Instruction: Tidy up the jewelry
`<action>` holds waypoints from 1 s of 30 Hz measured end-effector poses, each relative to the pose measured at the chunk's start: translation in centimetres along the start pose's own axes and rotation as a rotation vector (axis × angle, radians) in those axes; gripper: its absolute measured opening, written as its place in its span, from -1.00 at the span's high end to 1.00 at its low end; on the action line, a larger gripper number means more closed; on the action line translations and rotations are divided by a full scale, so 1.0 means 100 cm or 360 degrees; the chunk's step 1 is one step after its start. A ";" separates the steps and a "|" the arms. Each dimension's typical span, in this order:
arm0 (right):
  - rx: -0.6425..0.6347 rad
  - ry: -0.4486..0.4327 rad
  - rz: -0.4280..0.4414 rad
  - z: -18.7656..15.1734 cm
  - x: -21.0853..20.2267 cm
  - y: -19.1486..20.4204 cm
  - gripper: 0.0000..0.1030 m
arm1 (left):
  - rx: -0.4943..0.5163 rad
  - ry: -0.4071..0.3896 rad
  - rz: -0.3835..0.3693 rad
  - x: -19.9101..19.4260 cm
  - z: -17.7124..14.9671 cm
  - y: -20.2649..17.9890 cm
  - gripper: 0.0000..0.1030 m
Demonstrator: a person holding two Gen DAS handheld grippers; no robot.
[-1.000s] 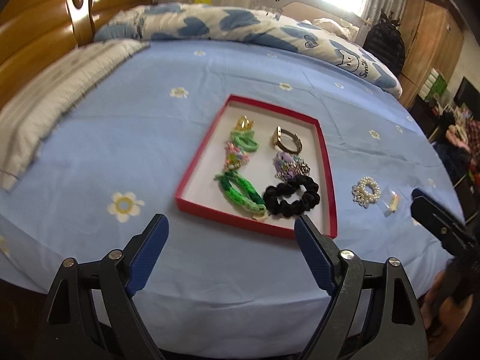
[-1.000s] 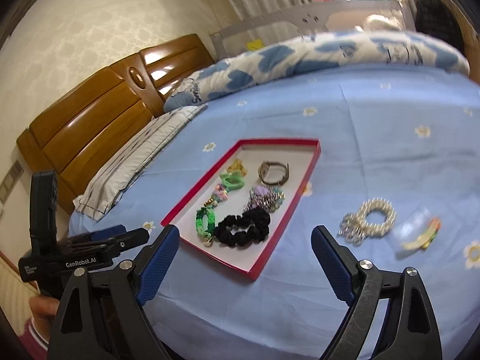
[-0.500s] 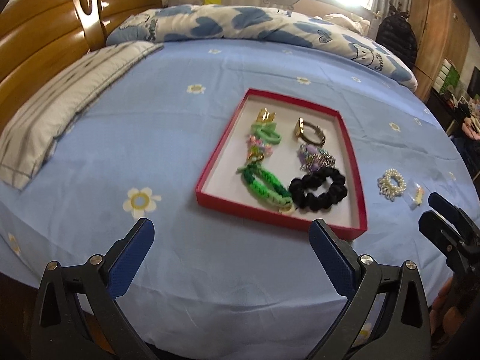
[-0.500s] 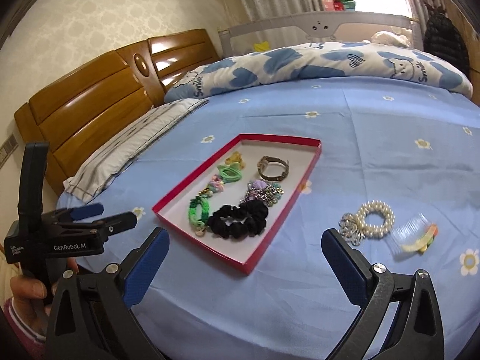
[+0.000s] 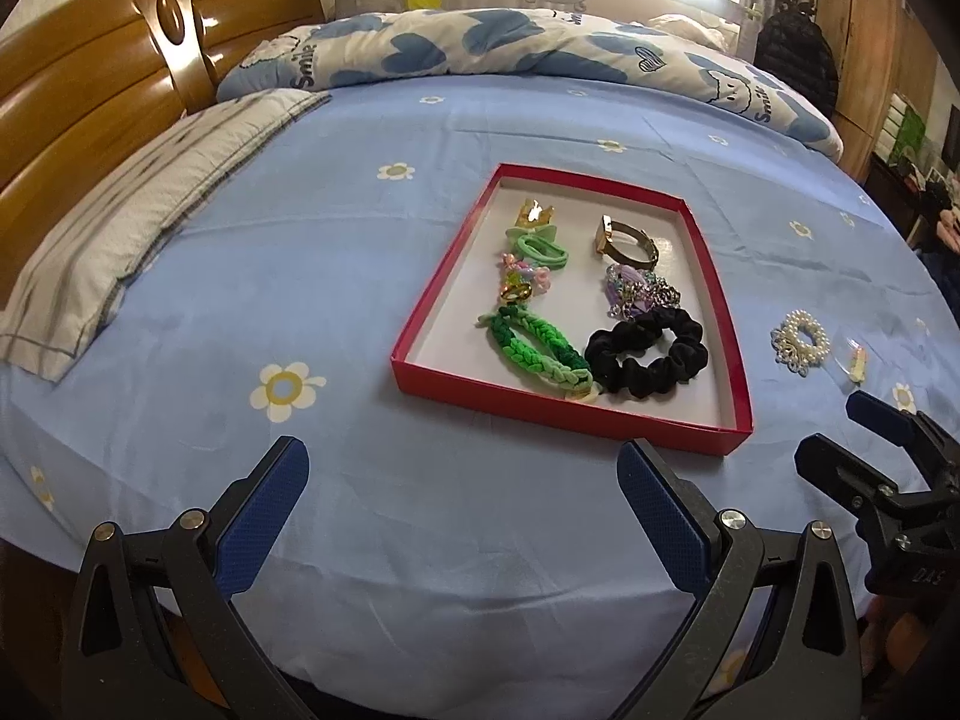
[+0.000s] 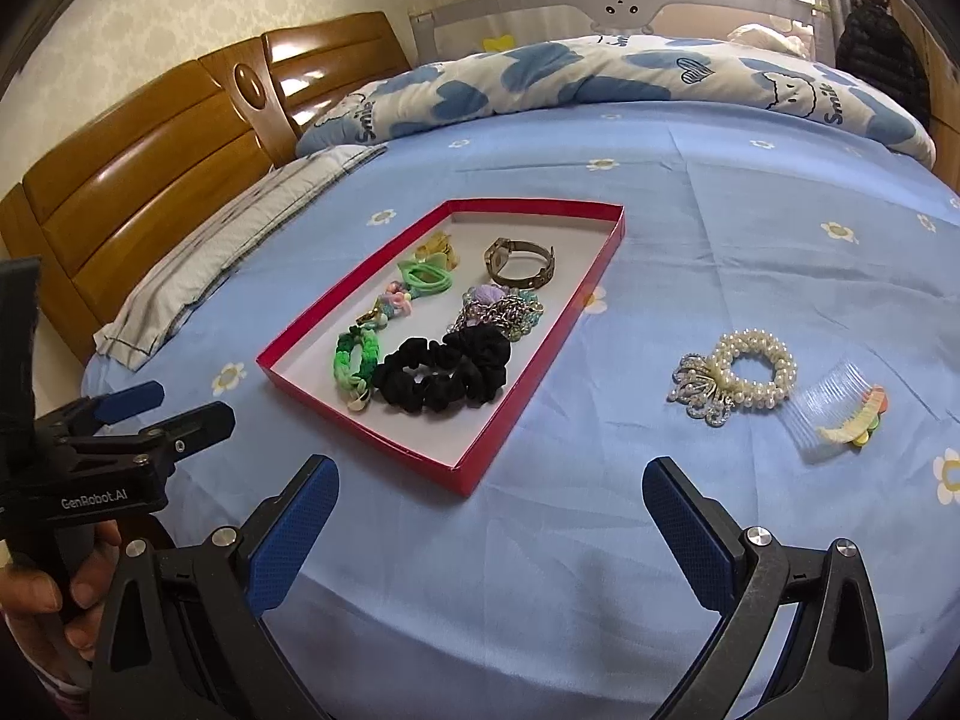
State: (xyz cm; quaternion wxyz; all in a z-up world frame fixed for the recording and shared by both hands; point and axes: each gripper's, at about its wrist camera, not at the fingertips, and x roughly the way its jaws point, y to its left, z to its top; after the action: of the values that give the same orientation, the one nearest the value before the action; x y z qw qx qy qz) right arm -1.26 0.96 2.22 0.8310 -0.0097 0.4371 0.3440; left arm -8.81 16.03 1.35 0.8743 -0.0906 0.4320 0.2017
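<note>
I hold both grippers, left (image 5: 462, 498) and right (image 6: 489, 516), with jaws wide and empty over the bed (image 6: 720, 228). The red tray (image 6: 543, 360) runs lengthwise away from me, its tangled pieces hard to separate; pearl band (image 6: 753, 366) and comb (image 6: 840, 414) lie right of it.

One red tray (image 6: 543, 360) on the bed. Inside it, 6 things – 1 black scrunchie (image 6: 447, 366), 1 green braided band (image 6: 354, 360), 1 light green hair tie (image 6: 426, 276), 1 watch (image 6: 519, 261), 1 gold clip (image 5: 533, 215) & 1 purple bead chain (image 6: 501, 309). Outside the tray, 2 things – 1 pearl scrunchie (image 6: 750, 369) & 1 clear comb (image 6: 837, 420). Pillows: 1 (image 5: 144, 222).
</note>
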 end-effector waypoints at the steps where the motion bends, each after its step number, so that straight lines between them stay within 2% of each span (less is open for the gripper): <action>1: -0.0001 0.0001 -0.0002 0.001 -0.001 0.001 -0.99 | 0.0003 -0.0003 0.0004 -0.002 0.001 0.000 -1.00; 10: -0.0042 -0.0022 -0.0028 0.015 -0.021 0.016 -0.99 | 0.0079 -0.0047 0.0072 -0.018 0.008 -0.010 -1.00; 30: -0.0031 -0.0044 -0.0057 0.019 -0.029 0.018 -0.99 | 0.0088 -0.0090 0.0085 -0.027 0.009 -0.013 -1.00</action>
State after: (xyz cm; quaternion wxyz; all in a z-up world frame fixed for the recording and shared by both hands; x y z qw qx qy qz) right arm -2.04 1.35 6.04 0.8428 -0.0209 0.4220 0.3333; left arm -9.06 14.42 4.03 0.8826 -0.0490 0.4149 0.2155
